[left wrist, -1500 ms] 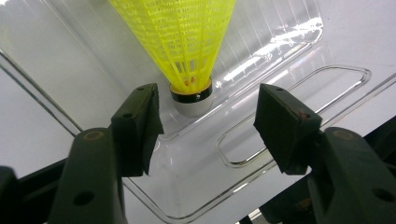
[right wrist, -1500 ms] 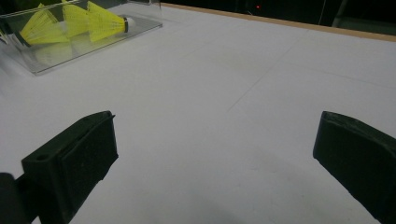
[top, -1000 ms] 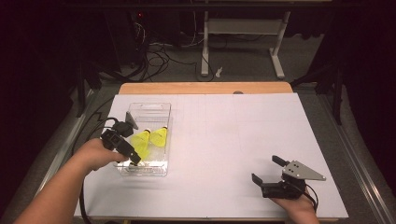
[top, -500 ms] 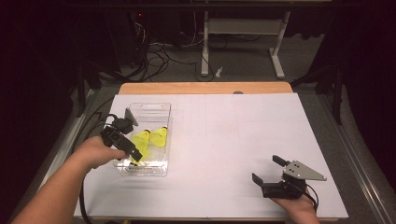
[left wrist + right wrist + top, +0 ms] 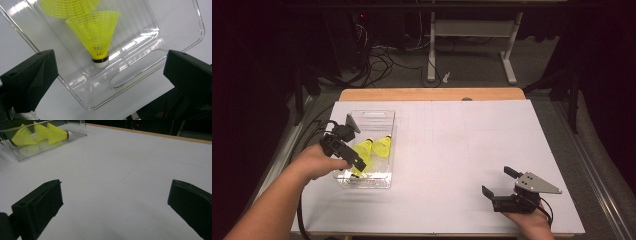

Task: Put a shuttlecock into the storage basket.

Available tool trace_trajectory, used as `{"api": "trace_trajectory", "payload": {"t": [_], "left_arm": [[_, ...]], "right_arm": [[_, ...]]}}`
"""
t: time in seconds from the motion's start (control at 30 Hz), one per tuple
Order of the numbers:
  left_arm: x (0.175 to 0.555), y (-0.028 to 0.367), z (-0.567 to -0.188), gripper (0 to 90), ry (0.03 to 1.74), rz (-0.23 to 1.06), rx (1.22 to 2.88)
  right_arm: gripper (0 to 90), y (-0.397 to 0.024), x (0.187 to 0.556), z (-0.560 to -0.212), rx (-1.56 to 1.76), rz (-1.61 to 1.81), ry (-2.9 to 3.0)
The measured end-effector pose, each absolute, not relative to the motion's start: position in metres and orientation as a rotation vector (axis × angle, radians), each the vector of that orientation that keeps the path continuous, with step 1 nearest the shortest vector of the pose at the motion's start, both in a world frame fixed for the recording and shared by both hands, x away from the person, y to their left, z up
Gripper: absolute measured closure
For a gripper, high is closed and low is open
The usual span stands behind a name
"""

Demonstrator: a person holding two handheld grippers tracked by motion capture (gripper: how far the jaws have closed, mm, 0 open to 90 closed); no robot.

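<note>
The left gripper [image 5: 346,156] hung over the near end of the clear plastic bin [image 5: 379,116], at abt 9 o'clock on the white table sheet [image 5: 462,150]. Its jaws had just been opening and stood wide apart, w/ nothing pinched. In the left gripper view a yellow shuttlecock [image 5: 96,35] lay on the bin floor [image 5: 140,37] between the two pads [image 5: 30,77], cork tip toward the camera, touching neither pad. A 2nd yellow shuttlecock [image 5: 67,7] lay just beyond it, at 12 o'clock from the 1st. From the high view both sat side by side inside the bin. The right gripper [image 5: 507,187] rested at abt 5 o'clock on the sheet, well apart from the bin, jaws spread and empty.
</note>
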State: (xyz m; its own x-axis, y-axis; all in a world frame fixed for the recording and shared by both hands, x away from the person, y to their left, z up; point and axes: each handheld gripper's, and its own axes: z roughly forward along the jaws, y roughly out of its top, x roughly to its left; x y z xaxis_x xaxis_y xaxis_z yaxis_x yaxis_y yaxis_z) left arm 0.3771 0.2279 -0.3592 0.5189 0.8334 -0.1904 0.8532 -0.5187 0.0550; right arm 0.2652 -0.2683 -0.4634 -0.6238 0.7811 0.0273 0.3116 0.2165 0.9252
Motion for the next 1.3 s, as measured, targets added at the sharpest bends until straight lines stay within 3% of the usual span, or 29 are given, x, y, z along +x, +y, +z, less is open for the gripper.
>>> {"api": "trace_trajectory", "payload": {"t": [0.8,1.1,1.3], "left_arm": [[0.368,0.221,-0.375,0.6,1.386,-0.077,2.519],[0.351,0.229,-0.388,0.6,1.306,-0.043,2.334],[0.340,0.240,-0.397,0.6,1.298,0.059,2.223]], "right_arm": [[0.3,-0.269,0.265,-0.463,1.010,1.397,2.048],[0.3,-0.268,0.264,-0.463,1.005,1.396,2.048],[0.3,-0.268,0.264,-0.463,1.010,1.394,2.045]]}}
